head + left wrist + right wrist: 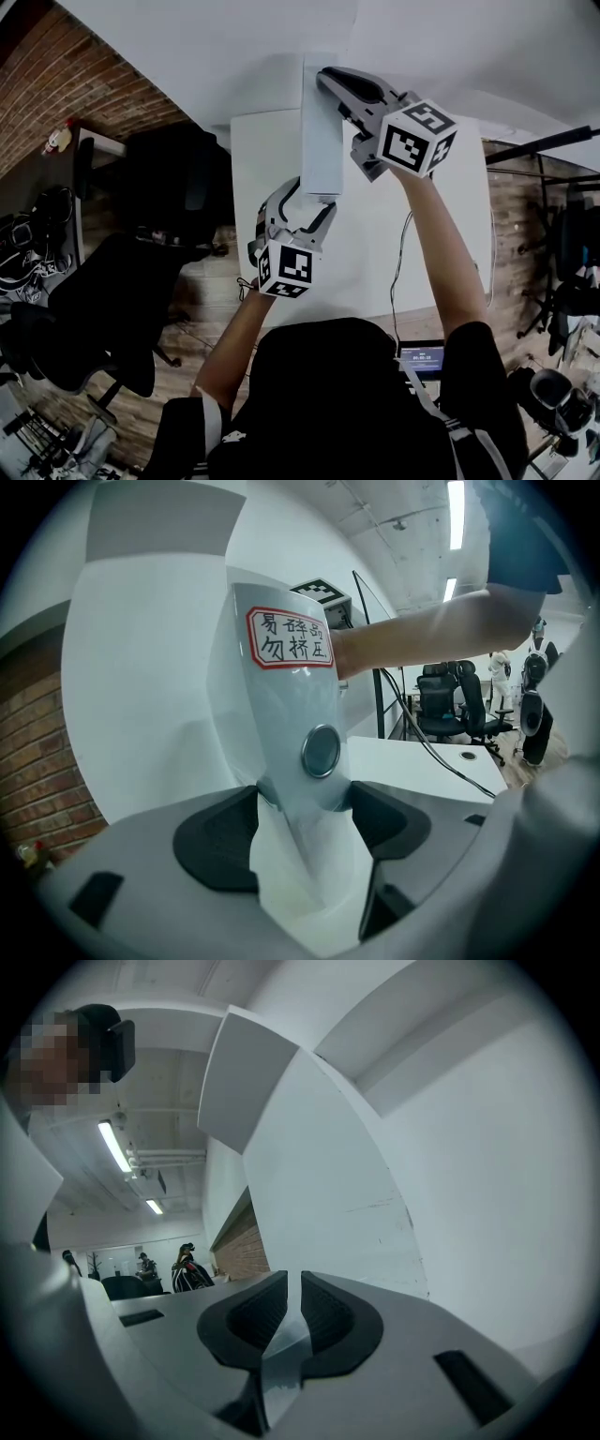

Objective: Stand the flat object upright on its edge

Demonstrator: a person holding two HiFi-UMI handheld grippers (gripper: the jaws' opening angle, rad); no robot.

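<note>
The white pouch (322,141) is held above the white surface (267,150), its long axis pointing away from the person and its labelled face turned sideways. The left claw (307,199) grips the near end with jaws wide, and the right claw (326,77) is nearly closed on the thin far edge. The pouch's lower edge is hidden, so I cannot tell whether it touches the surface.

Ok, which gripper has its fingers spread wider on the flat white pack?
The left gripper, nearer the person: its fingers straddle the thick end of the flat white pack, while the right gripper pinches a thin edge.
</note>
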